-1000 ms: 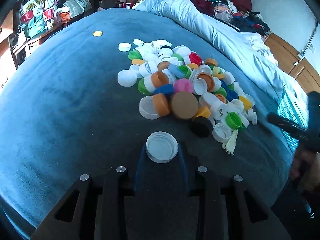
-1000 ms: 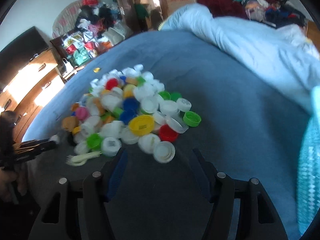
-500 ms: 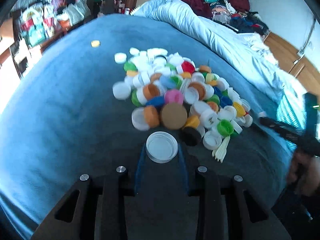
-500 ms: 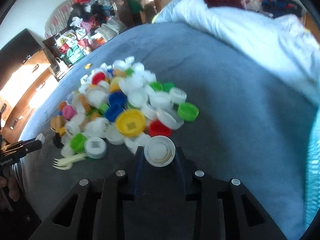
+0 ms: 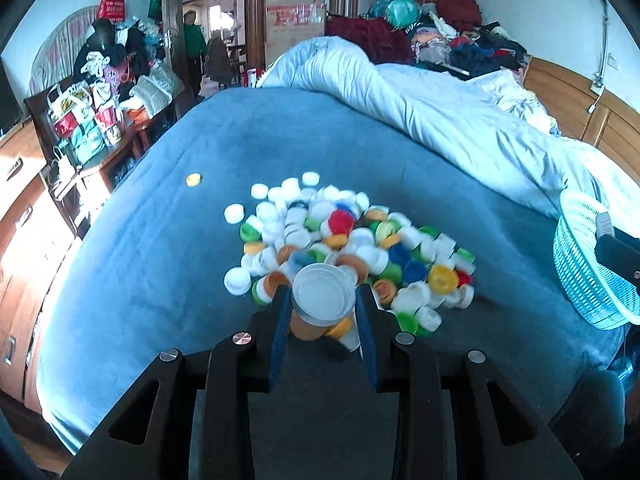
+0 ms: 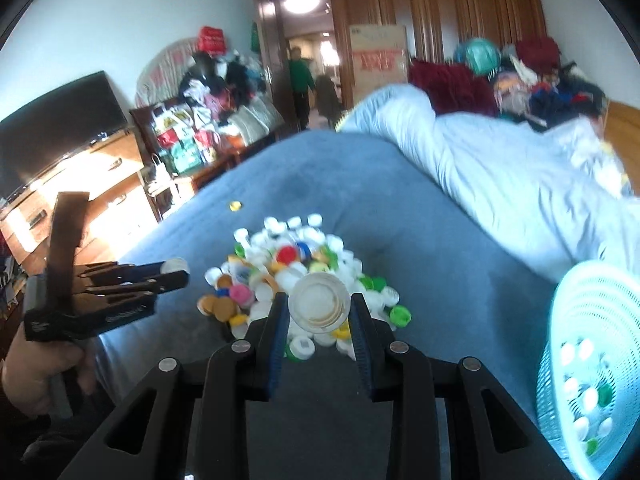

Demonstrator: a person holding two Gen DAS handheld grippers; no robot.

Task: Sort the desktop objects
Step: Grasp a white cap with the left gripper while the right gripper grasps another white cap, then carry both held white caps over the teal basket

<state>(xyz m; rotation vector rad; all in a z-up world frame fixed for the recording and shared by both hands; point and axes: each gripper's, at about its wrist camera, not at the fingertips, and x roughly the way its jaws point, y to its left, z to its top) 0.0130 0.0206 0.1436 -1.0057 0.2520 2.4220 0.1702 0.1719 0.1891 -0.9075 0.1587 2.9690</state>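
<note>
Each of the two grippers pinches one white cap: left gripper (image 5: 323, 300), right gripper (image 6: 319, 307). One pile of caps (image 5: 352, 248), maybe sixty, lies at twelve o'clock; one basket (image 6: 592, 364) at three.

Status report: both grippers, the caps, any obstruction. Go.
Left gripper shut on a white cap. Right gripper just closed on a clear cap. Cap pile remains on the bed; basket at right. Nothing obstructing.

Glossy plastic caps (image 5: 352, 248) heaped on a matt blue cloth blanket (image 5: 160, 248); plastic mesh basket (image 6: 592, 344); polished wood wardrobe (image 6: 432, 4) behind.
</note>
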